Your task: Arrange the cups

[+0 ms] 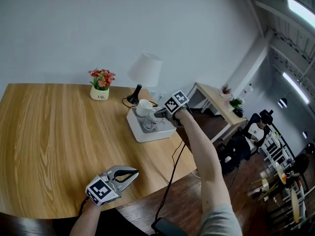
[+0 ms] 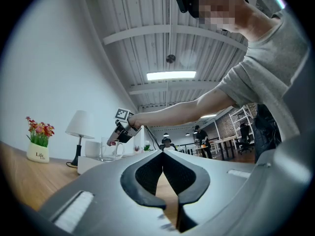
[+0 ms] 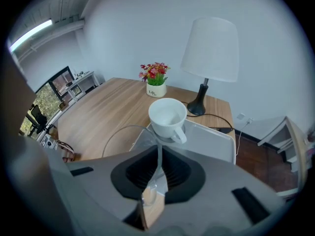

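Two grippers closed: left gripper (image 2: 165, 154) empty, right gripper (image 3: 158, 154) pinching the wall of a faint, barely visible glass cup (image 3: 139, 140).

White wall (image 1: 98, 23), wooden table (image 1: 49, 132), white lamp (image 1: 146, 69), potted flowers (image 1: 101, 85), dark floor (image 1: 251, 191), ceiling strip lights (image 1: 300, 6)

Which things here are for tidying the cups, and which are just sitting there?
For the job:
white cup
glass cup
white tray
right gripper, holding the glass cup

Just sitting there:
lamp
flower pot
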`<state>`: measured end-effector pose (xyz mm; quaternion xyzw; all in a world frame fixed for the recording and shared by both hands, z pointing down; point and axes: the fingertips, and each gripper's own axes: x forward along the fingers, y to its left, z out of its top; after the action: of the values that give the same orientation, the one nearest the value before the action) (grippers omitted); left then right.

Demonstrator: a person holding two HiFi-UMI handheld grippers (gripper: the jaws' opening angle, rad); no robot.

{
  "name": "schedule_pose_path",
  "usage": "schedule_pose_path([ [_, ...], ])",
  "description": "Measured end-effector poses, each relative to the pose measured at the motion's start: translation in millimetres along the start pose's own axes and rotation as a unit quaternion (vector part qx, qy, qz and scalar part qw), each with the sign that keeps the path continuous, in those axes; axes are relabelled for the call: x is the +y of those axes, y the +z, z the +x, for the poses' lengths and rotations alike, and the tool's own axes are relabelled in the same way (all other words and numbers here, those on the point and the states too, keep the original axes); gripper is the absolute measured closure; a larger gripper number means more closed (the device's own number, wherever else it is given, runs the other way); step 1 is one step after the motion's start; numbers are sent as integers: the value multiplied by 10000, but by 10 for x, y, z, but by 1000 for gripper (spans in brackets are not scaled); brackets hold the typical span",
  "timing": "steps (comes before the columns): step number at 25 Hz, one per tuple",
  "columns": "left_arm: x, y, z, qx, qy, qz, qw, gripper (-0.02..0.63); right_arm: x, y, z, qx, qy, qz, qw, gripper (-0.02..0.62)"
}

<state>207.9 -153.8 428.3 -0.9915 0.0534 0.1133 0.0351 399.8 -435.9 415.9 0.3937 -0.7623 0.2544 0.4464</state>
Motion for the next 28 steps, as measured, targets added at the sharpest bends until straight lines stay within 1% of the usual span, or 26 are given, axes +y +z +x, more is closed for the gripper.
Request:
schedule_pose_path([
  [4, -8, -20, 4, 62, 6, -12, 10000, 598, 22, 19, 55, -114, 164, 118, 9997, 565],
  [5, -7, -40, 1, 99, 7, -14, 9999, 598, 6, 20, 64, -152, 124, 129, 9997, 563],
  [7, 0, -65, -10, 159, 16, 2, 9999, 598, -29, 25, 65, -217, 2, 111, 9997, 531],
  [9, 10, -42, -12, 161, 28, 23, 9999, 598, -44, 26, 50, -237, -73, 78, 9997, 529],
  [12, -7, -1, 5, 18, -3, -12, 10000, 598, -55, 0, 16, -240, -136, 71, 9996, 526],
  [17, -1, -9, 1, 13, 1, -6, 10000, 598, -88, 7, -15, -371, -243, 71, 9990, 526],
  [22, 12, -60, -10, 57, 21, 21, 10000, 598, -80, 2, -122, -376, -371, -253, 9983, 518],
  [26, 13, -42, -9, 58, 13, 14, 10000, 598, -104, 28, -336, -632, -444, -301, 9966, 518],
  [28, 14, -38, -2, 44, -15, 2, 10000, 598, -84, 60, -509, -919, -572, -414, 9933, 519],
])
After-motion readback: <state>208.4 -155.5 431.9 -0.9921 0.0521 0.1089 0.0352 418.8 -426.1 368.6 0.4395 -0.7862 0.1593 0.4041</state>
